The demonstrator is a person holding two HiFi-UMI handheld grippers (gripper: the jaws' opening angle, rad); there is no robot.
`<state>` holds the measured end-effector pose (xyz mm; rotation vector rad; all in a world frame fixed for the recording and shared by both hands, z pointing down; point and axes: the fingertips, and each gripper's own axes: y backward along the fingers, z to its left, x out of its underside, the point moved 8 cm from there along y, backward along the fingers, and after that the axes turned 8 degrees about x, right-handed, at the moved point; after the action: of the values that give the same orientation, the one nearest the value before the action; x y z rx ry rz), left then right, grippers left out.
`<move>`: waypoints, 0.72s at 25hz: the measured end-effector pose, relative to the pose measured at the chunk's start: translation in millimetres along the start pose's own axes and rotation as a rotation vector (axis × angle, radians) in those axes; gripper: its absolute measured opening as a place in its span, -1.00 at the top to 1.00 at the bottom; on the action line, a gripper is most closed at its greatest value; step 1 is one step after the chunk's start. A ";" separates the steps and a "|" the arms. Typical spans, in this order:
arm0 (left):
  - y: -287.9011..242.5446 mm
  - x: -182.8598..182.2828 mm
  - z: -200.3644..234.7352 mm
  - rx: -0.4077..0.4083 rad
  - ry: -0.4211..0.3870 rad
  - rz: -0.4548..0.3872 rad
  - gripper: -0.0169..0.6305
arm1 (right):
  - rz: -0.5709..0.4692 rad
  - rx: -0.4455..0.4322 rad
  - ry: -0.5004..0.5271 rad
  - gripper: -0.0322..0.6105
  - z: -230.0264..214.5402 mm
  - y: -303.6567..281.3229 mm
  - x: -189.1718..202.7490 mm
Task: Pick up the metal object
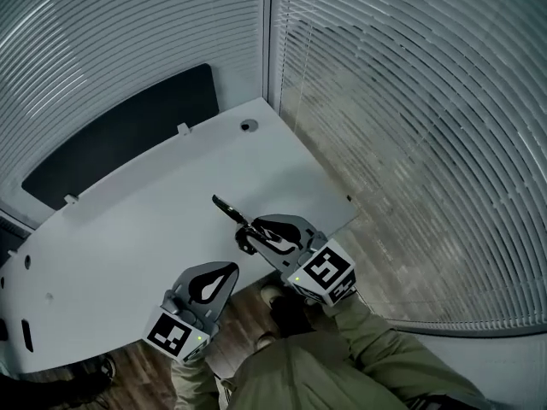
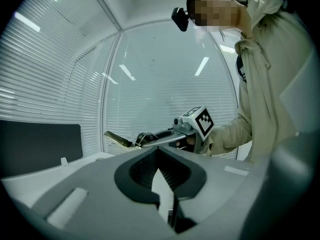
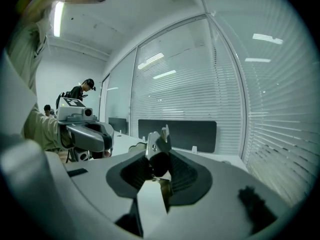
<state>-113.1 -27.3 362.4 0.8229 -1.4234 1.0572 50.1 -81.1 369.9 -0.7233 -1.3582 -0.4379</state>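
White table (image 1: pixel 128 220), blinds (image 1: pixel 410 126) around; right claw (image 1: pixel 248 239) pinching metal object (image 1: pixel 229 207); left claw (image 1: pixel 227 271) seemingly closed.

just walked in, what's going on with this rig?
A person holds a gripper in each hand over a white table. The right gripper has its jaws closed on the metal object, a clamp-like tool that sticks out ahead of the jaws. From the left gripper view it looks lifted clear of the tabletop. The left gripper sits beside it near the table's front edge, jaws together with nothing between them. The pickup looks done.
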 end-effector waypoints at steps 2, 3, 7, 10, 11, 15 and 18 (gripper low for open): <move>15.2 6.9 -26.0 0.015 -0.010 0.001 0.93 | -0.008 0.018 0.007 0.55 25.1 18.4 4.9; 23.1 9.6 -38.9 0.020 -0.013 -0.001 0.93 | -0.013 0.025 0.012 0.55 37.9 27.5 6.2; 44.8 12.4 -67.6 0.031 -0.008 -0.009 0.93 | -0.017 0.043 0.028 0.55 69.3 48.8 1.1; 57.0 7.0 -79.3 0.026 -0.006 -0.018 0.93 | -0.017 0.051 0.033 0.55 84.1 58.9 -5.8; 62.0 5.8 -86.3 0.025 -0.002 -0.019 0.93 | -0.019 0.054 0.036 0.55 91.8 64.5 -6.4; 80.2 6.9 -111.0 0.022 -0.048 -0.053 0.93 | -0.037 0.055 0.053 0.55 120.8 84.1 -6.4; 87.9 6.1 -115.9 0.013 -0.034 -0.058 0.93 | -0.046 0.060 0.065 0.55 127.3 88.4 -11.2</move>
<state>-153.0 112.3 352.0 0.8908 -1.4142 1.0134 15.4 68.5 346.2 -0.6245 -1.3229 -0.4513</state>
